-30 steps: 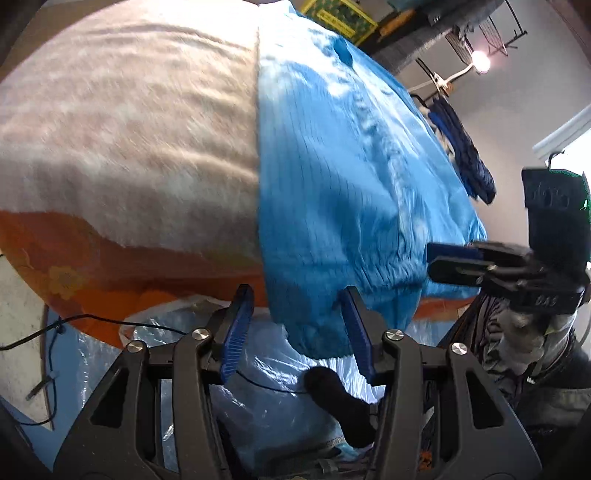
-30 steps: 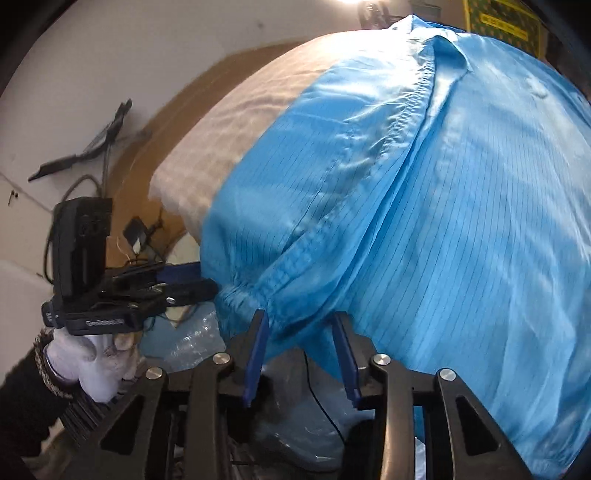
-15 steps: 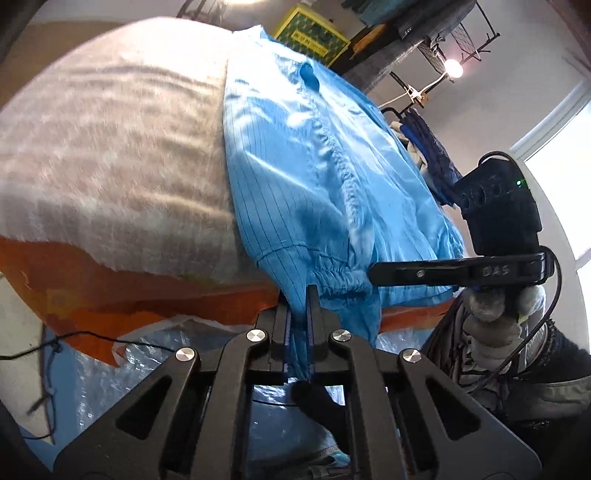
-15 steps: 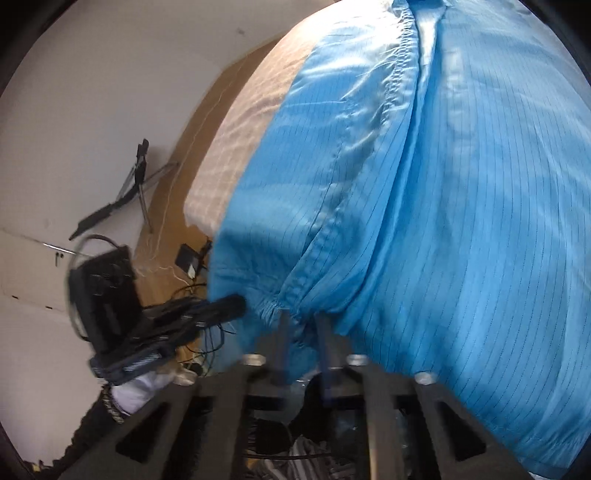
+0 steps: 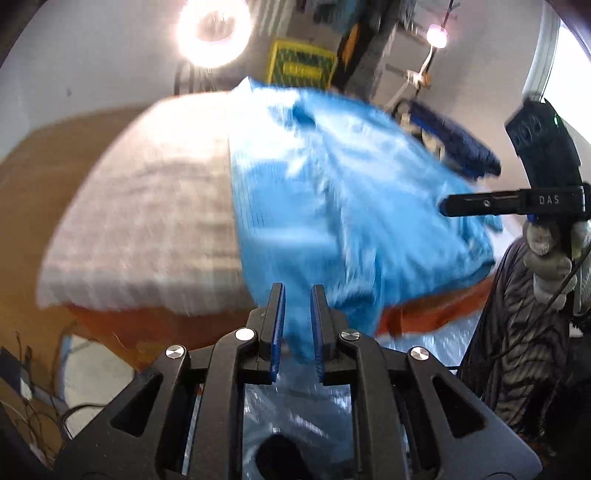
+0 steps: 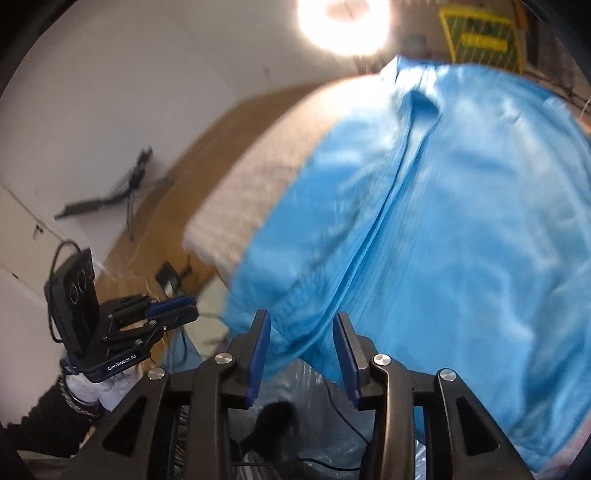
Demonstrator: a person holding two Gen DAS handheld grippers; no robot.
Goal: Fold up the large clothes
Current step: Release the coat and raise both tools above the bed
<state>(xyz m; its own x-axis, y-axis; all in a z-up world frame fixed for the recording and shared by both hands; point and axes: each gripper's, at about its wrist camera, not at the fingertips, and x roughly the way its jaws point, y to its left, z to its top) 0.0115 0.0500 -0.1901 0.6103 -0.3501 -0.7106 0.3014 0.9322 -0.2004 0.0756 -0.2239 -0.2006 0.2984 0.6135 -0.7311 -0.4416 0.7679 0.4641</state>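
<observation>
Both our left gripper point(image 5: 297, 325) and right gripper point(image 6: 302, 355) stand with fingers apart, the blue garment's point(image 6: 443, 240) hem dangling between them.

Garment point(image 5: 332, 206) on bed's right part, blanket point(image 5: 155, 229) left of it

We see two bright fisheye views with dark, curved corners. A round ceiling lamp point(image 5: 213, 31) blazes white with glare, and a smaller bulb point(image 5: 436, 35) glows. Motion blur smears the blue garment point(image 6: 443, 240); the near gripper fingers point(image 5: 277, 325) stay sharp.
</observation>
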